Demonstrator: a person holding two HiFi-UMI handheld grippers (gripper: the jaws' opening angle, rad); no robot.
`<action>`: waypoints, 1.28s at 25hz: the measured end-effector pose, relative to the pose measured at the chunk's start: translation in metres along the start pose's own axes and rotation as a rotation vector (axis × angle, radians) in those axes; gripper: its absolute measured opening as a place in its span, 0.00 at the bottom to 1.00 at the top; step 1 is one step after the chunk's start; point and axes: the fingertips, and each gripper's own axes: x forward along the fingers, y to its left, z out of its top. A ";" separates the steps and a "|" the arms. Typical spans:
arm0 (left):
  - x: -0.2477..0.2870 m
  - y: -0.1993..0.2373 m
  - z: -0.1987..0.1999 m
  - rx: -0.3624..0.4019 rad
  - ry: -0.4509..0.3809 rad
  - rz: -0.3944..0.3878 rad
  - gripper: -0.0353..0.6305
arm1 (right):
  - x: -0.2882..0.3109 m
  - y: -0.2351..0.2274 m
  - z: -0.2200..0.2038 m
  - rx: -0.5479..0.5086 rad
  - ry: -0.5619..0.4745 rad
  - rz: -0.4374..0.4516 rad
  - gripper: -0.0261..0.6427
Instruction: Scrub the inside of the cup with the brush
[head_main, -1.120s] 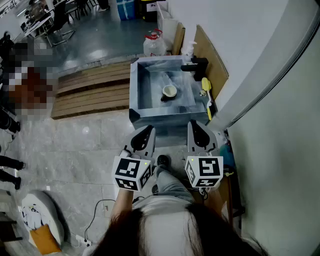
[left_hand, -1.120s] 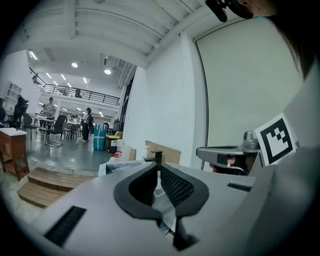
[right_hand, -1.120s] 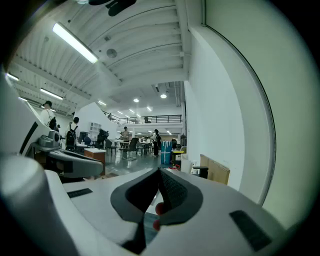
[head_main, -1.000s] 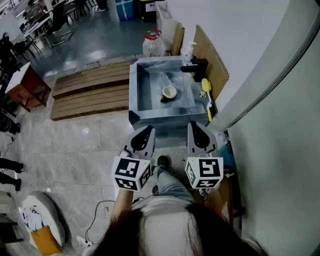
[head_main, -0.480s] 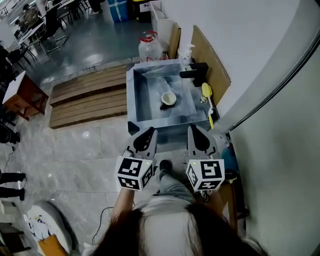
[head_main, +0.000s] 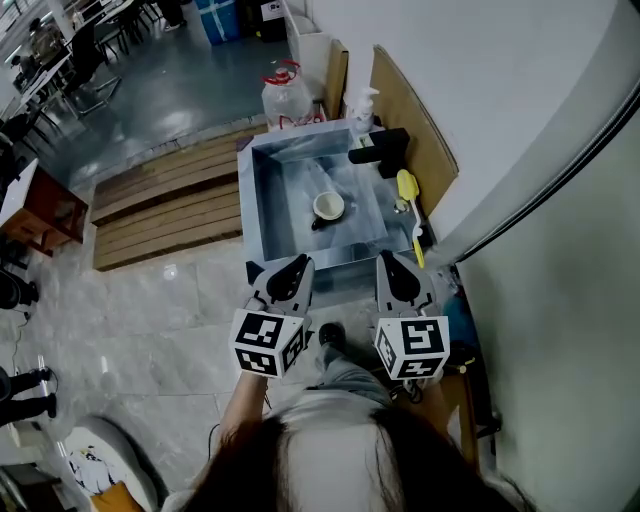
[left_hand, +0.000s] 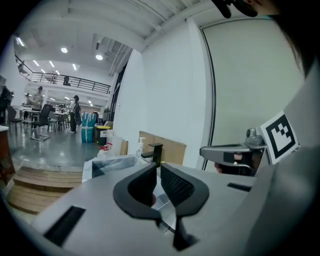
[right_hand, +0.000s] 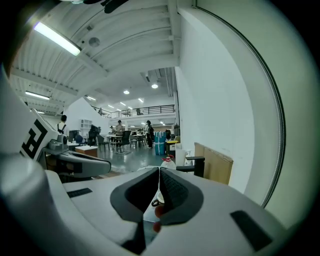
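Observation:
A pale cup (head_main: 327, 207) lies on the floor of the grey sink basin (head_main: 262, 205), its dark handle toward me. A yellow brush (head_main: 408, 190) rests on the basin's right rim, next to the wall. My left gripper (head_main: 298, 262) and right gripper (head_main: 387, 258) hover side by side just short of the basin's near edge, both shut with nothing between their jaws. In the right gripper view the cup (right_hand: 157, 198) shows through the slit below the shut jaws of the right gripper (right_hand: 159, 171). The left gripper (left_hand: 156, 166) points at the basin (left_hand: 112, 164).
A black faucet (head_main: 380, 148) and a soap bottle (head_main: 361, 103) stand at the basin's far right corner, with a water jug (head_main: 284, 95) behind. Wooden steps (head_main: 165, 205) lie to the left, a white wall (head_main: 500, 120) to the right. My shoe (head_main: 330, 335) is below the grippers.
Both grippers and my view have moved forward toward the sink, which now sits closer to the jaw tips. The jaws stay shut.

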 end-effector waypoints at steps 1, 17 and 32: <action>0.005 0.002 -0.001 -0.001 0.006 -0.002 0.08 | 0.003 -0.003 -0.002 0.001 0.008 -0.002 0.08; 0.091 0.049 -0.018 -0.008 0.127 -0.010 0.08 | 0.058 -0.077 -0.028 0.025 0.146 -0.080 0.08; 0.158 0.087 -0.058 -0.020 0.272 -0.030 0.15 | 0.100 -0.137 -0.069 0.013 0.292 -0.131 0.19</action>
